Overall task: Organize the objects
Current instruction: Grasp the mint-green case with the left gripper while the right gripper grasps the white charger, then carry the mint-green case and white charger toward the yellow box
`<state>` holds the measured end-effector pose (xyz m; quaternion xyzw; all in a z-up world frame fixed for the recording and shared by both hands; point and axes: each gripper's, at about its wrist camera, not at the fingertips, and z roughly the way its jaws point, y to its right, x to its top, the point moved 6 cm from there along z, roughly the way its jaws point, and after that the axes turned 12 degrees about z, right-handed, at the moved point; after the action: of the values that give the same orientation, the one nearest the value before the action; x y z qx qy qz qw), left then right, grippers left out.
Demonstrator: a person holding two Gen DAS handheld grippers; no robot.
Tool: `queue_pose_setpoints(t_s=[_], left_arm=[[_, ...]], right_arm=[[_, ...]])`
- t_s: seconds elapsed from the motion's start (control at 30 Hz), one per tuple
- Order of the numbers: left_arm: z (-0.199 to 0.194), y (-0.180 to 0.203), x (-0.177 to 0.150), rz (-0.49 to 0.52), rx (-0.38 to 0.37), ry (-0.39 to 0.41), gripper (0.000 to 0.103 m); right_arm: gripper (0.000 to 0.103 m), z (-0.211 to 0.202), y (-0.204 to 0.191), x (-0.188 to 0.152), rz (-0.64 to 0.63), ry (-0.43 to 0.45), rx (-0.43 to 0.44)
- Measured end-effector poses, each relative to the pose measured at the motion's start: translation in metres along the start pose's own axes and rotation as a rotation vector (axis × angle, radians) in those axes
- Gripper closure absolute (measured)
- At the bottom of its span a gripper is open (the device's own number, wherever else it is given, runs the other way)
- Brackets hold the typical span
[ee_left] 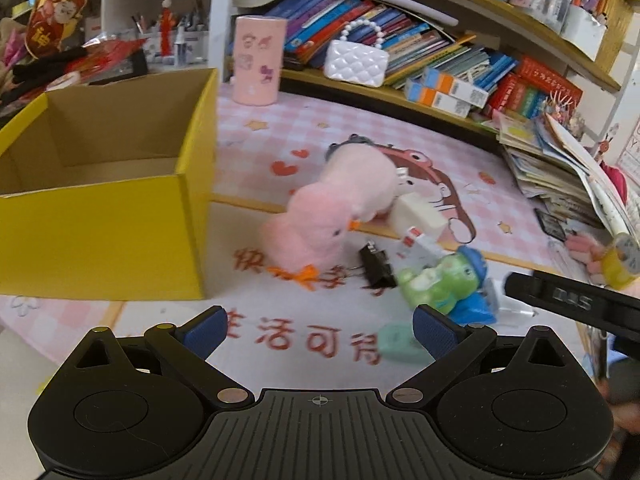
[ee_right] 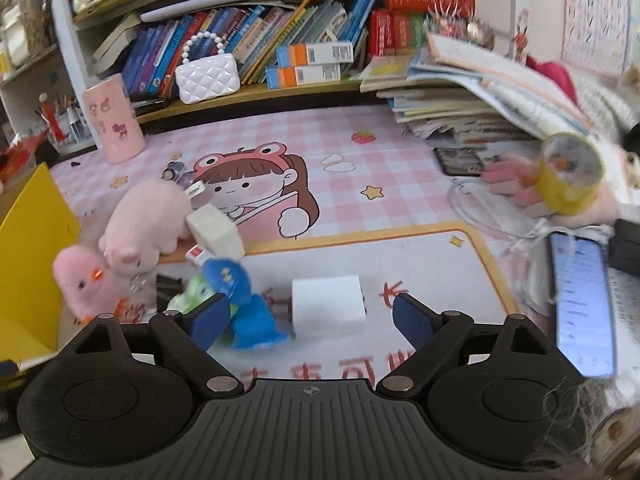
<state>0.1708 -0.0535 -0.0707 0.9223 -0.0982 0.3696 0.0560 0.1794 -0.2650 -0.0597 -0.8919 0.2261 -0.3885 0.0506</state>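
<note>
An open yellow cardboard box stands empty at the left of the desk mat; its edge shows in the right wrist view. Beside it lie a pink plush, a black binder clip, a green and blue toy figure, a cream block and a mint eraser. A white cube lies between my right gripper's fingers. My left gripper is open and empty above the mat. My right gripper is open.
A pink cup and a white quilted purse stand at the back by shelves of books. A stack of booklets, a yellow tape roll and a phone lie at the right.
</note>
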Motion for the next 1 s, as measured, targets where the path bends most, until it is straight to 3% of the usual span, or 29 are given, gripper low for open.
queue_pose_setpoints(t_s=[0.13,0.37,0.5,0.6,0.73,0.77,0.9,1.0], left_arm=[[0.011,0.016,0.000,0.009,-0.020,-0.039,0.003],[0.038,0.057,-0.002,0.103,-0.101,-0.111,0.008],[0.054,0.080,-0.005,0.209,-0.083,-0.152,0.013],[0.065,0.085,-0.013,0.231,-0.081,-0.194,0.018],[0.069,0.088,-0.014,0.296,-0.035,-0.169,0.027],[0.068,0.087,-0.013,0.291,-0.031,-0.157,0.034],[0.062,0.076,-0.009,0.178,-0.046,-0.153,0.034],[0.047,0.064,-0.004,0.109,-0.042,-0.107,0.034]], right_arm=[[0.023,0.026,0.005,0.005,-0.049,-0.045,-0.001],[0.048,0.055,0.015,0.005,-0.077,-0.141,0.045],[0.054,0.060,0.020,0.009,-0.086,-0.158,0.100],[0.054,0.060,0.020,0.010,-0.107,-0.153,0.107],[0.053,0.059,0.018,0.008,-0.153,-0.125,0.101],[0.052,0.060,0.017,0.008,-0.162,-0.123,0.104],[0.053,0.060,0.016,0.008,-0.177,-0.117,0.104],[0.055,0.055,0.016,0.008,-0.189,-0.092,0.086]])
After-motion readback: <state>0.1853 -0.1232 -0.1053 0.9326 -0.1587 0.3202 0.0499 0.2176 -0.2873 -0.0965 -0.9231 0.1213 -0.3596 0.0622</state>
